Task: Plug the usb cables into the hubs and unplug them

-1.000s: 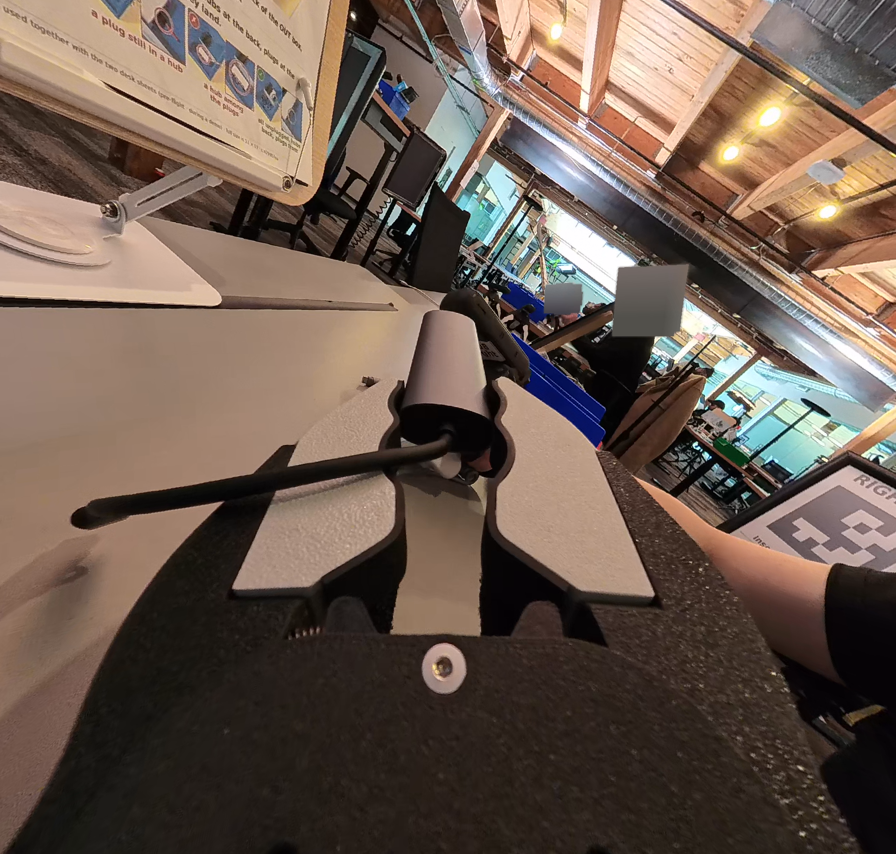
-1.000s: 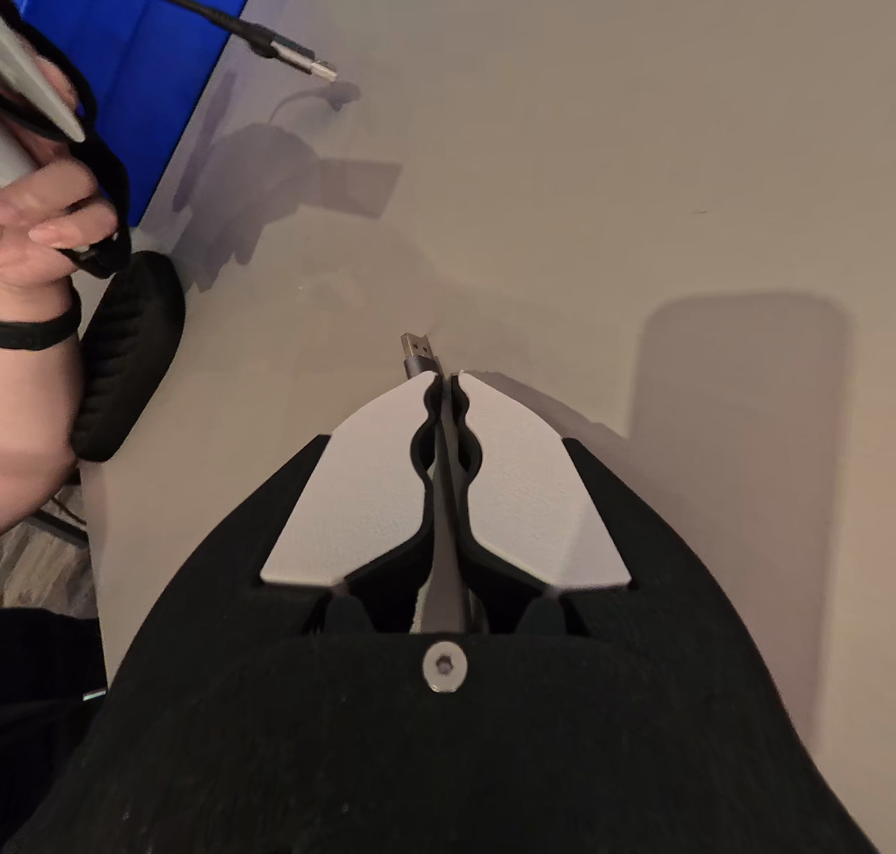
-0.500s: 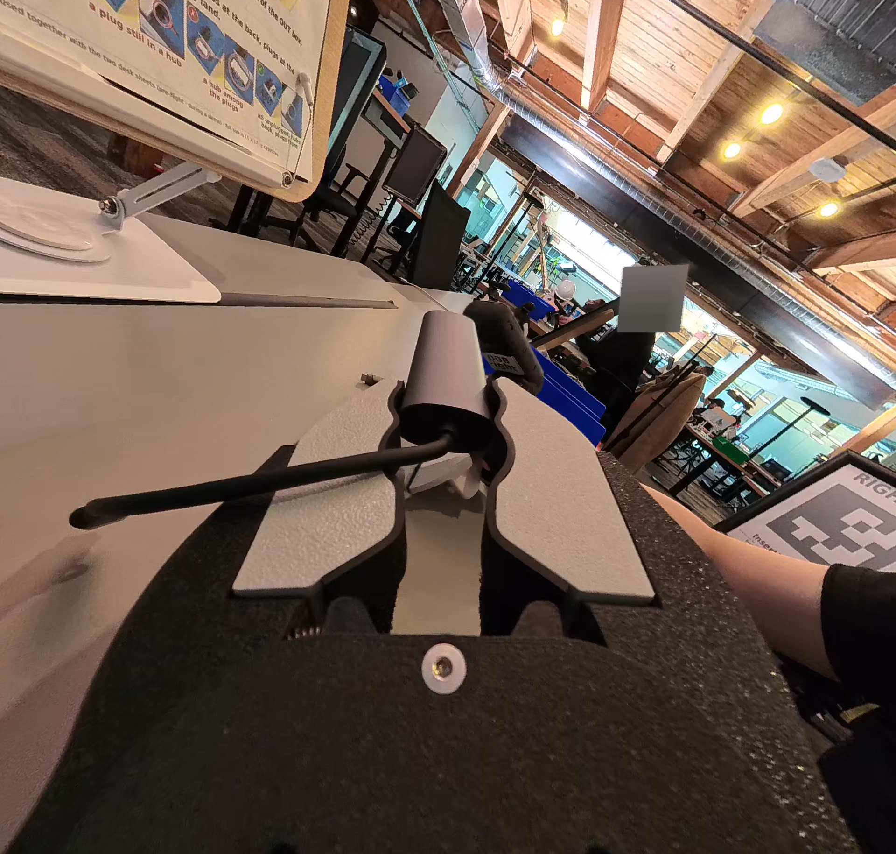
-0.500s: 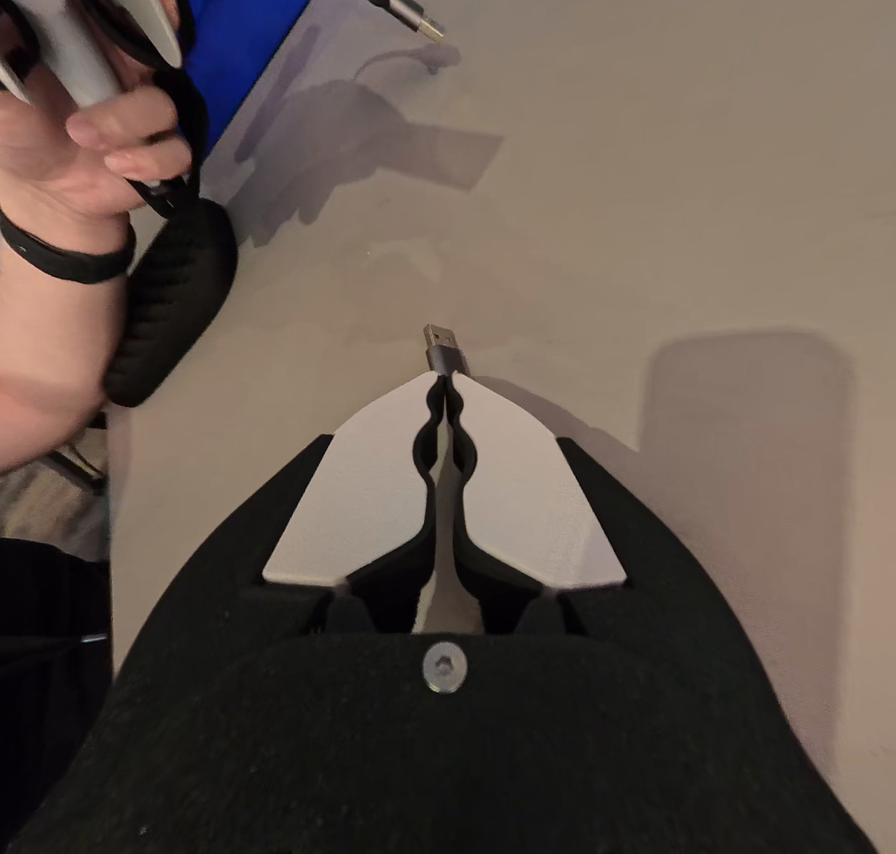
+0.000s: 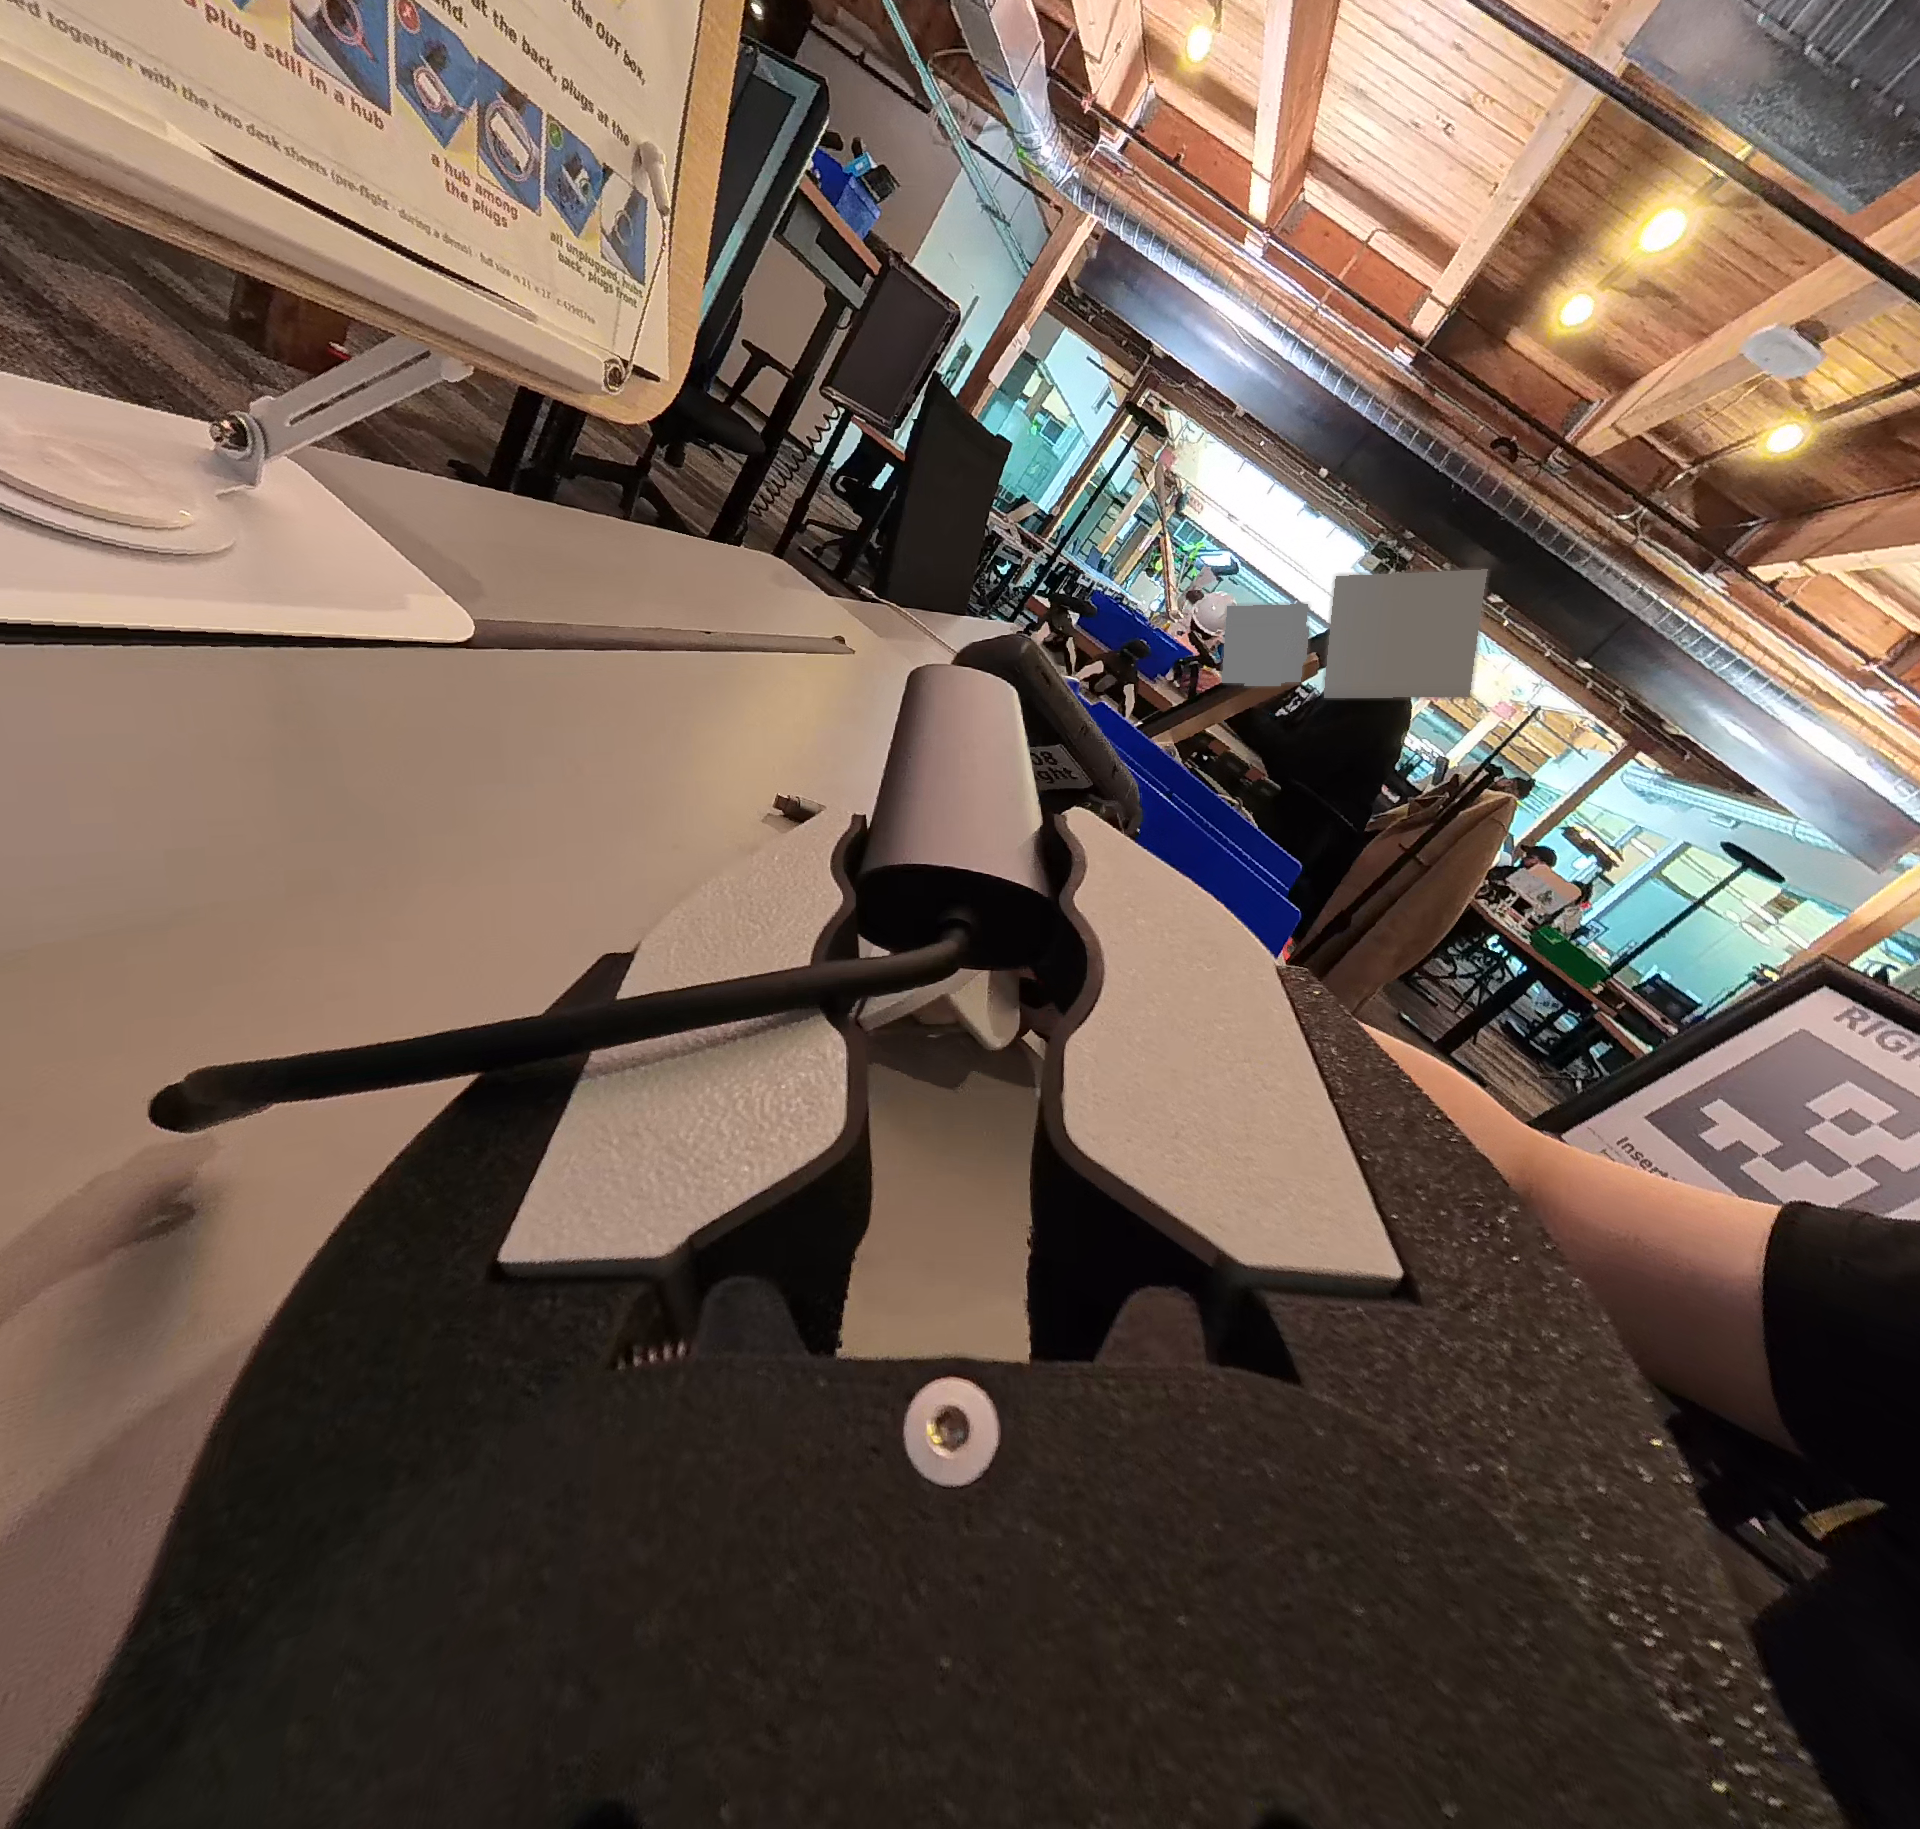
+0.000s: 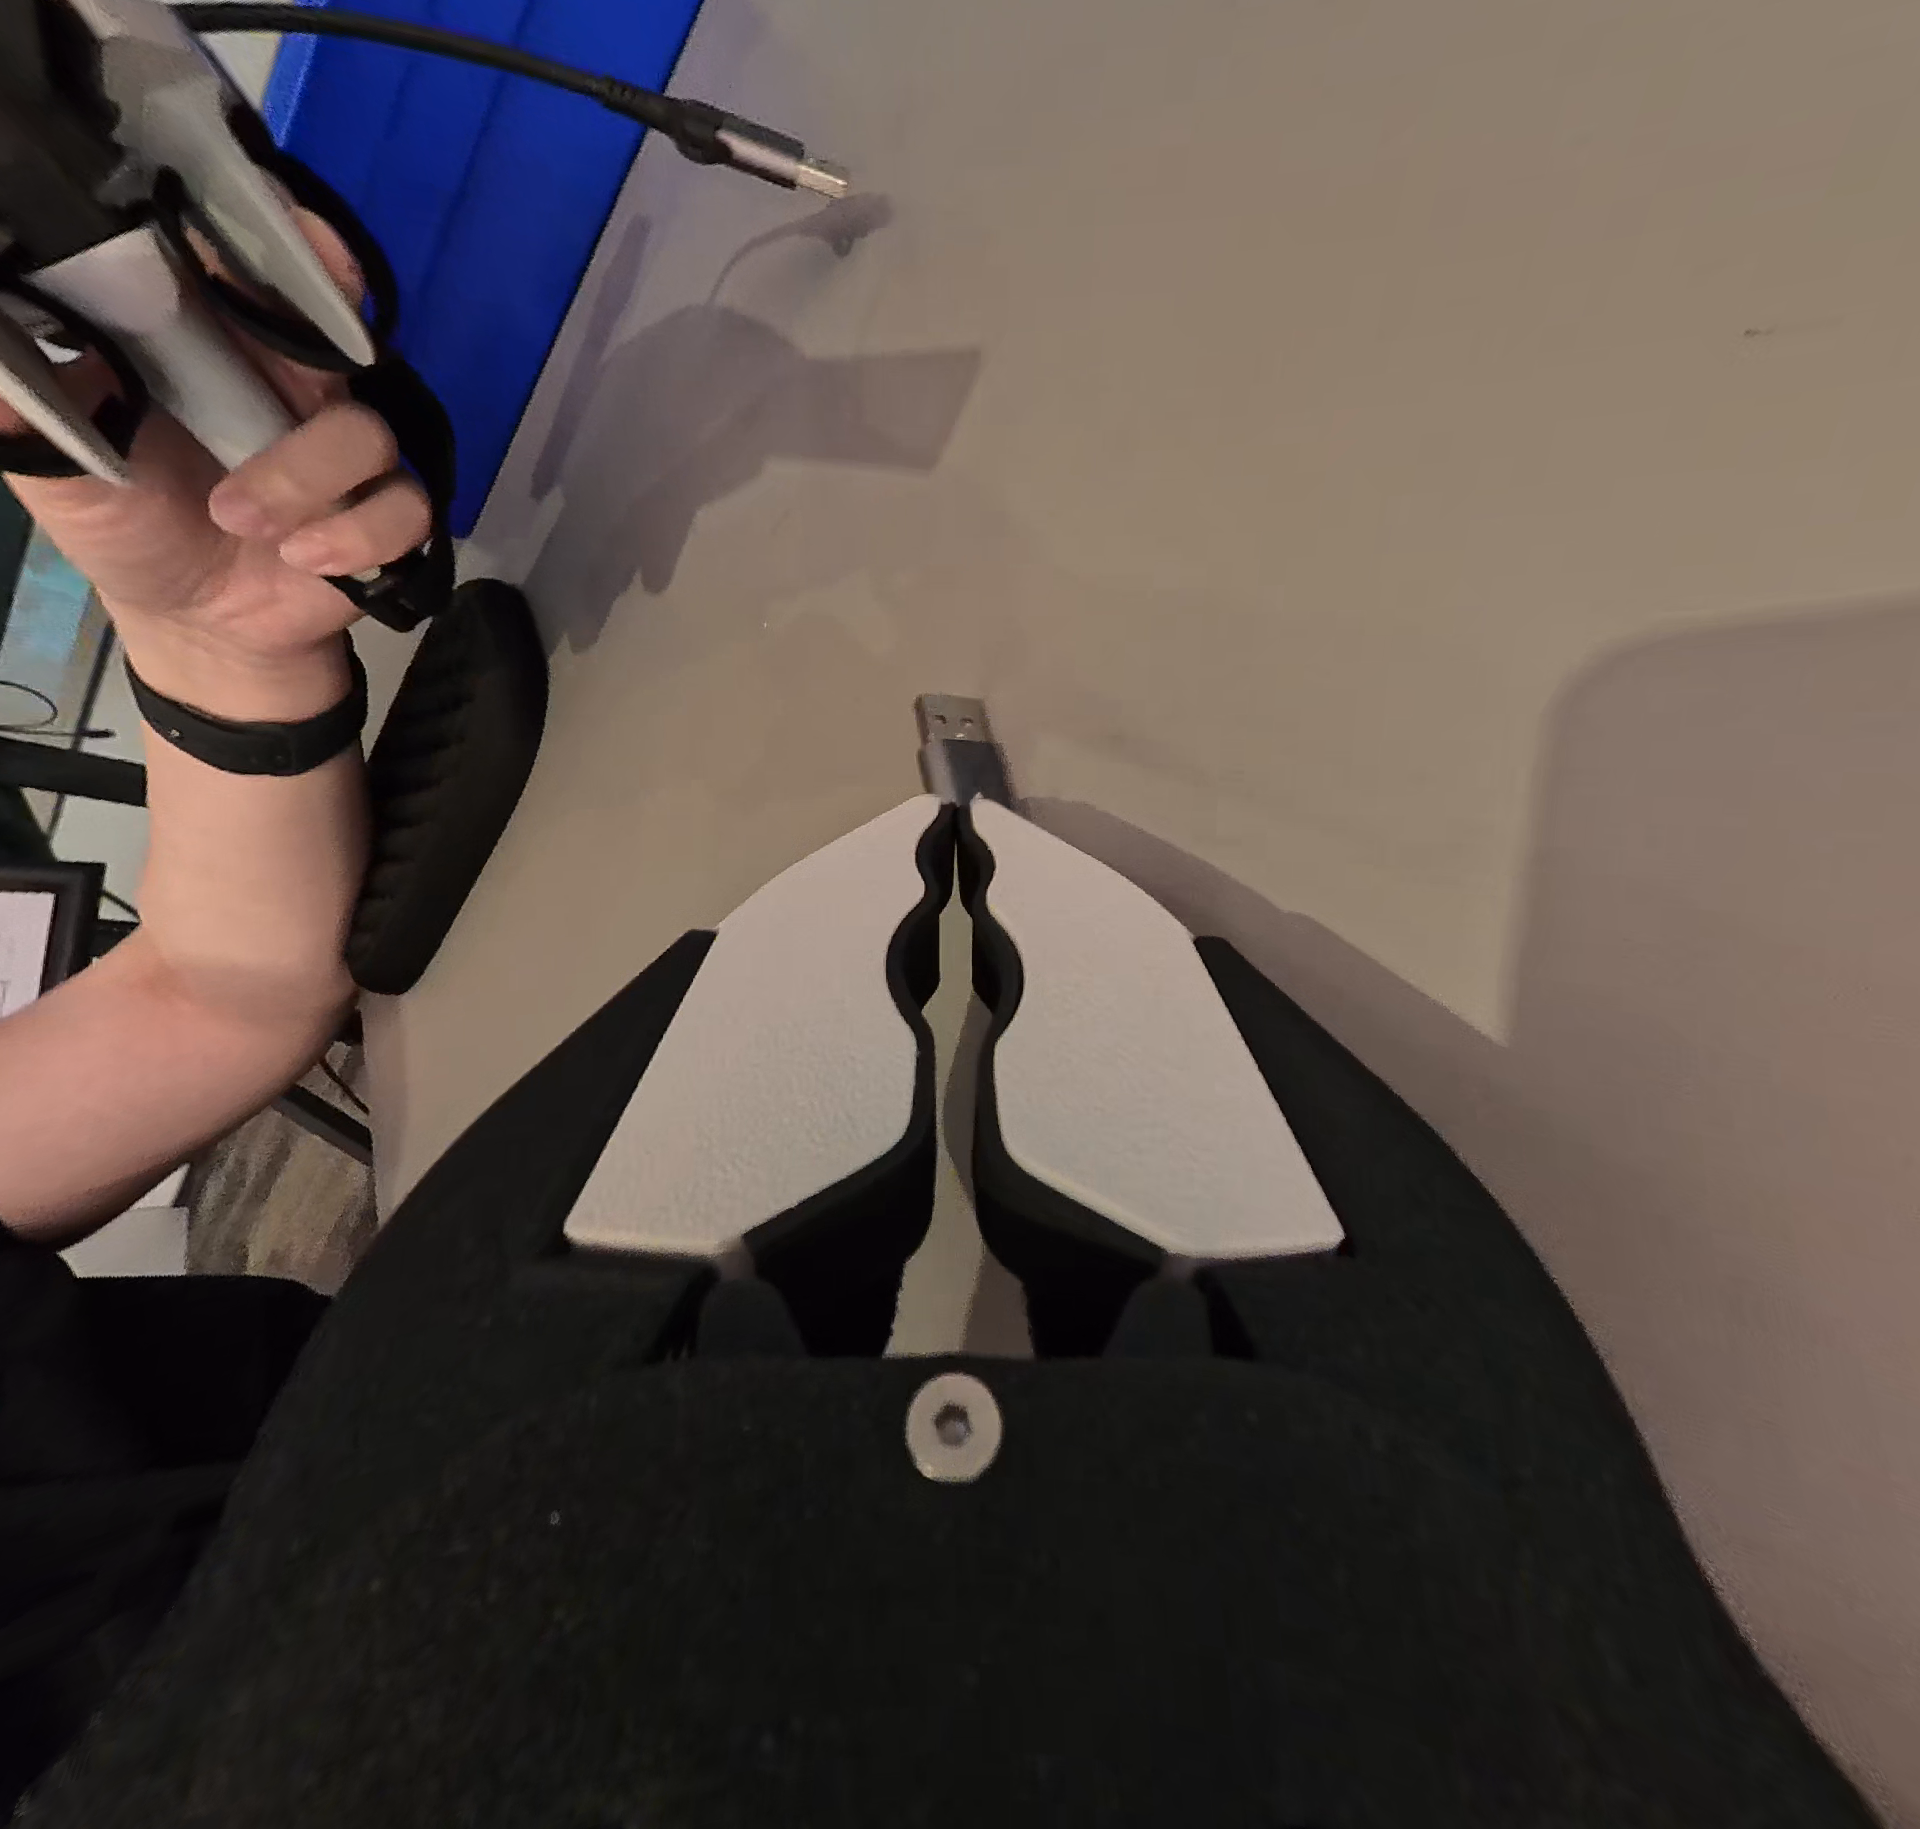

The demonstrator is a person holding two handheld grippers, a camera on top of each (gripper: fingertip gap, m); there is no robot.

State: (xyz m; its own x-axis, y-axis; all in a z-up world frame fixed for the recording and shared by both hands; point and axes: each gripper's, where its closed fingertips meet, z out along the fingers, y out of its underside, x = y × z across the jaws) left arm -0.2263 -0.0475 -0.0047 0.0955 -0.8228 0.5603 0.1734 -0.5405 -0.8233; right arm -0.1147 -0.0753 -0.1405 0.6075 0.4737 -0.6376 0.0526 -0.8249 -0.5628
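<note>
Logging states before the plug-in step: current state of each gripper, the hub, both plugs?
Left gripper: shut on the grey rounded USB hub.
Grey rounded USB hub: held off the table, nothing visibly plugged in from these views.
Hub's black cable: hanging free; its silver plug unconnected in the air.
Right gripper: shut on the grey-sleeved USB-A plug.
Grey-sleeved USB-A plug: pinched at the fingertips, metal end exposed, unplugged.

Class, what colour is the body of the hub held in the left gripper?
The hub is matte grey with a black end cap, seen best in the left wrist view.
</note>
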